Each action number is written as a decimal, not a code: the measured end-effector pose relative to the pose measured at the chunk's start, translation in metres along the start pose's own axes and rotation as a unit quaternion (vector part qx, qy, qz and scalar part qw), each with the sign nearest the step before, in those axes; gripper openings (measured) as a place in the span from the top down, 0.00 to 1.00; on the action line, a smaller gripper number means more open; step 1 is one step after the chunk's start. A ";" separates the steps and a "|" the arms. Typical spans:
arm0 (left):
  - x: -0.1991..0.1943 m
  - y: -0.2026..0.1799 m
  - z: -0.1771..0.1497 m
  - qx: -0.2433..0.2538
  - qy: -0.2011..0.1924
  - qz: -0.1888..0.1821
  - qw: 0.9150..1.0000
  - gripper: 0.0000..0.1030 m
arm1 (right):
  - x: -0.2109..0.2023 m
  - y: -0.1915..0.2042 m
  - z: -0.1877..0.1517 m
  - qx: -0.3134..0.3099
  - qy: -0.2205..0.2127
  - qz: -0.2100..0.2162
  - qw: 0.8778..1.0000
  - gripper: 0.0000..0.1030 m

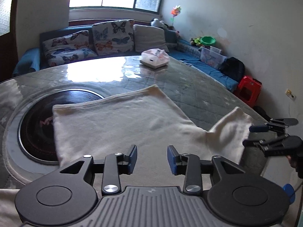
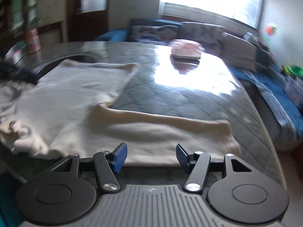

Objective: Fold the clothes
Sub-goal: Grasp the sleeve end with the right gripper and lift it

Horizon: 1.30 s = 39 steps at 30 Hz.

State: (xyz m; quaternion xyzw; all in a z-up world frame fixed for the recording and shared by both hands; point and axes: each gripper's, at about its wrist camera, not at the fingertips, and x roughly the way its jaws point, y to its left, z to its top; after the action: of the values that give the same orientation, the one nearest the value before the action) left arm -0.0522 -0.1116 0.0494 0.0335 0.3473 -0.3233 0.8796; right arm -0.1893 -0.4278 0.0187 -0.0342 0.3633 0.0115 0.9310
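Cream-white garment (image 1: 121,124) is spread flat on the grey quilted, glossy worktop (image 1: 189,83), near its front edge, with part of its body laid over the dark round inset (image 1: 37,124) set into the worktop's left side. The fabric looks soft and slightly fuzzy, with shallow creases; one short sleeve (image 1: 231,130) is stretched out toward the worktop's right edge. In the blurred right wrist view the same garment (image 2: 72,94) is seen with its sleeve (image 2: 170,124) laid out flat and a bunched, printed portion toward the front left corner.

The left tongs (image 1: 152,159) are held just above the cloth with the blue pads apart and nothing between them. The right tongs (image 2: 151,157) are likewise spread, over the sleeve's near hem, with nothing clamped; in the left wrist view they (image 1: 250,135) are seen just beside the sleeve end. A white box (image 1: 154,57) is seen near the worktop's far edge.
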 end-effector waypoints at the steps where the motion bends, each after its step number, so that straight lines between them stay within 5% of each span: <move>1: 0.001 -0.006 -0.002 0.006 0.001 -0.001 1.000 0.63 | 0.000 -0.005 -0.002 0.012 -0.001 -0.006 1.000 0.43; 12: 0.022 -0.064 -0.024 0.051 0.009 -0.041 0.998 0.63 | -0.002 -0.053 -0.021 0.128 -0.011 -0.062 0.990 0.49; 23: 0.031 -0.078 -0.031 0.061 0.020 -0.050 0.997 0.63 | 0.019 -0.083 -0.017 0.199 -0.019 -0.097 0.975 0.59; 32: 0.035 -0.080 -0.030 0.061 0.024 -0.055 0.996 0.63 | 0.024 -0.088 -0.020 0.226 -0.035 -0.122 0.966 0.91; 39: 0.038 -0.082 -0.028 0.064 0.025 -0.052 0.996 0.63 | 0.007 -0.088 -0.014 0.237 -0.068 -0.096 0.964 0.96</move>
State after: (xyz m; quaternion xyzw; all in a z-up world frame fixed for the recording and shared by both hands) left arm -0.0969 -0.1889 0.0177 0.0797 0.3489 -0.3893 0.8488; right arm -0.1895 -0.5166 0.0086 0.1530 0.2869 -0.1622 0.9316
